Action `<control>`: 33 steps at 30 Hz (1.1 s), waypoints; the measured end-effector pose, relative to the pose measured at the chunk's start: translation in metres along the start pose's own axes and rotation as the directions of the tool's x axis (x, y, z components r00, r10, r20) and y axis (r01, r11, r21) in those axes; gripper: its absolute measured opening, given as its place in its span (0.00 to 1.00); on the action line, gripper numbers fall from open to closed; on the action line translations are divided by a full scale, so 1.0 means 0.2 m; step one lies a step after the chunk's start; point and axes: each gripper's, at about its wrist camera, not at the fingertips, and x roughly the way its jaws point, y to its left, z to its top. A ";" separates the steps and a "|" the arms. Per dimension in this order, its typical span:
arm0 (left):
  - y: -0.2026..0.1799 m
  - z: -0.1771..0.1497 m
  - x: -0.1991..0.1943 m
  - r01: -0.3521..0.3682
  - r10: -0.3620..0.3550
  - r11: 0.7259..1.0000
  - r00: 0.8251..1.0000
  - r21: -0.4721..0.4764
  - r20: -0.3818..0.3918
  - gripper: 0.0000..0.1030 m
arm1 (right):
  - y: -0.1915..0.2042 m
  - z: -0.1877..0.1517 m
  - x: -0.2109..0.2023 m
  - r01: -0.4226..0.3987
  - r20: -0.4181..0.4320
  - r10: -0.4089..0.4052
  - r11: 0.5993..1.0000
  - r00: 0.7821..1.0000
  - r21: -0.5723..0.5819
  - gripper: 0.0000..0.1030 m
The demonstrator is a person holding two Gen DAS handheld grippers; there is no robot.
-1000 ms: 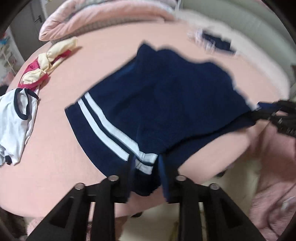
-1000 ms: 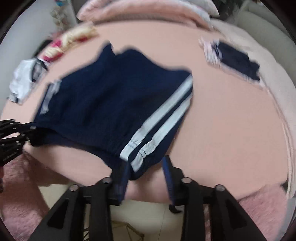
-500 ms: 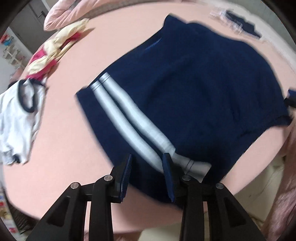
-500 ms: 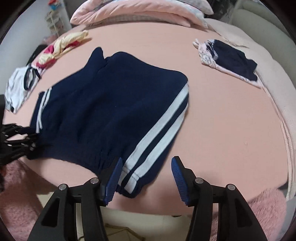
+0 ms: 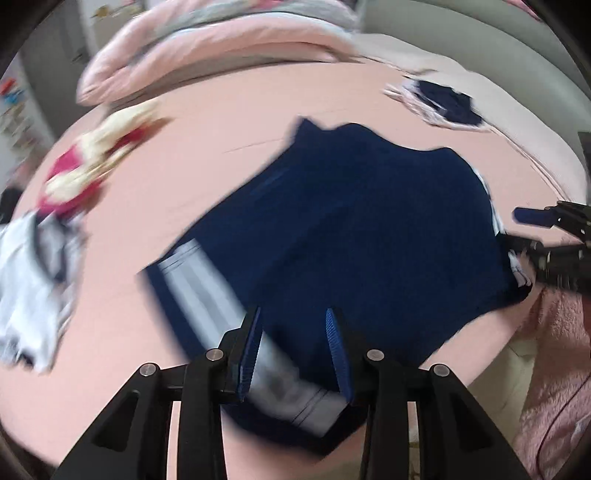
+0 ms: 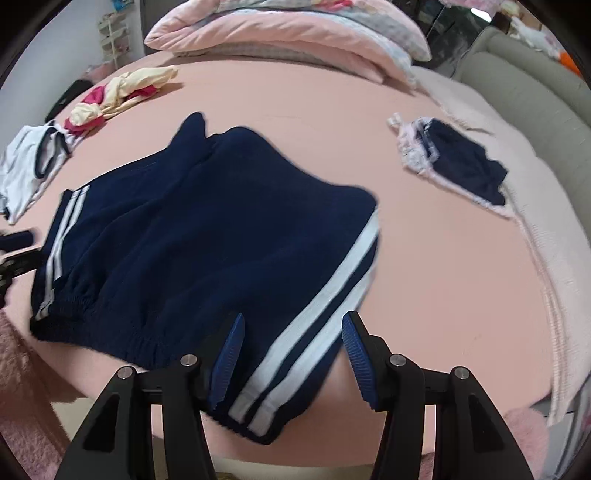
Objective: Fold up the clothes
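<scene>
Navy shorts (image 6: 192,240) with two white side stripes lie spread flat on the pink bed (image 6: 443,258), waistband toward the near edge. My right gripper (image 6: 293,325) is open, its blue pads standing either side of the right leg's striped hem. In the left wrist view the same shorts (image 5: 351,229) appear blurred; my left gripper (image 5: 293,325) is open above the left striped edge near the waistband. The right gripper (image 5: 546,236) also shows at that view's right edge, and the left gripper (image 6: 14,243) at the right wrist view's left edge.
A folded navy and white garment (image 6: 454,162) lies at the right of the bed. A yellow and red garment (image 6: 122,92) and a white top with navy trim (image 6: 29,166) lie at the left. Pink bedding (image 6: 277,33) is piled at the back. A fluffy pink rug (image 5: 554,369) lies below the bed's edge.
Both grippers have let go of the shorts' waistband corners and opened. The shorts now lie flat on the bed. The left gripper is still moving, blurring its view.
</scene>
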 end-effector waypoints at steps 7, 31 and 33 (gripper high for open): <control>0.01 0.00 0.19 -0.152 0.169 0.984 0.965 0.097 -0.201 0.33 | 0.06 -0.03 0.00 0.048 -0.002 -0.049 0.995 0.999 -0.084 0.53; 0.63 0.10 0.22 -0.139 0.130 0.959 0.990 -0.247 -0.053 0.33 | 0.44 0.72 0.22 -0.066 0.018 0.073 0.967 0.997 -0.248 0.53; 0.65 0.09 0.31 -0.201 0.176 0.953 0.976 -0.227 -0.125 0.36 | 0.49 0.76 0.30 -0.049 -0.013 0.047 0.970 0.999 -0.239 0.53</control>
